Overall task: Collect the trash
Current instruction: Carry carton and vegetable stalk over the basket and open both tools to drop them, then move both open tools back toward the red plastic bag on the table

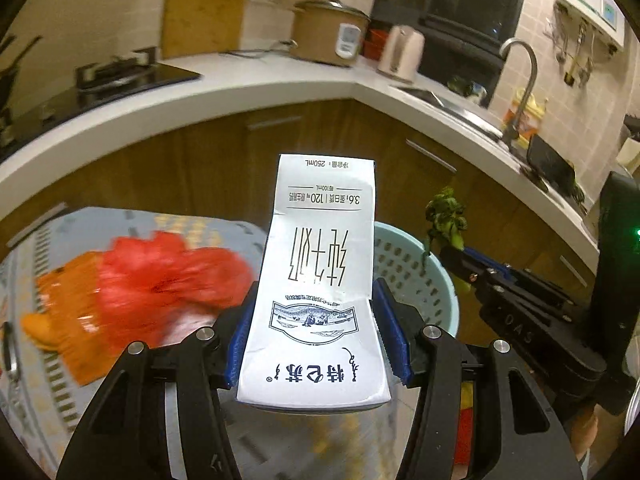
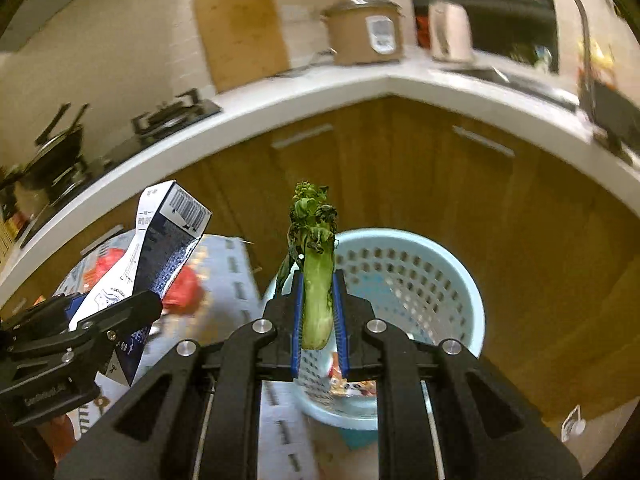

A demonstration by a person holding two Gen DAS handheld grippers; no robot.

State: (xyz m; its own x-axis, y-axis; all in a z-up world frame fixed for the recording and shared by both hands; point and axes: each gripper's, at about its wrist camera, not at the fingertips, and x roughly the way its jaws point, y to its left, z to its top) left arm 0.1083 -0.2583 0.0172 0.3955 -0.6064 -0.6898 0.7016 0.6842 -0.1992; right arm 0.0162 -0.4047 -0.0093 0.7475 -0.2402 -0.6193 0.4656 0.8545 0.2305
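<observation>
My left gripper [image 1: 316,334] is shut on a white milk carton [image 1: 320,280] with blue print, held upright in the air just left of a light blue perforated bin [image 1: 412,276]. My right gripper [image 2: 318,320] is shut on a wilted green vegetable stalk [image 2: 314,276], held above the near left rim of the same bin [image 2: 404,280]. The right wrist view shows the carton [image 2: 160,248] and left gripper [image 2: 120,320] at lower left. The left wrist view shows the stalk [image 1: 446,216] and right gripper [image 1: 472,268] to the right. A colourful wrapper [image 2: 354,386] lies inside the bin.
A table with a patterned cloth [image 1: 48,264] at left holds a red plastic bag [image 1: 168,276] and an orange wrapper [image 1: 68,308]. Behind runs a white L-shaped counter [image 1: 248,80] over wooden cabinets [image 1: 208,168], with a stove [image 1: 120,76], rice cooker [image 1: 328,32], kettle [image 1: 400,52] and sink tap [image 1: 524,80].
</observation>
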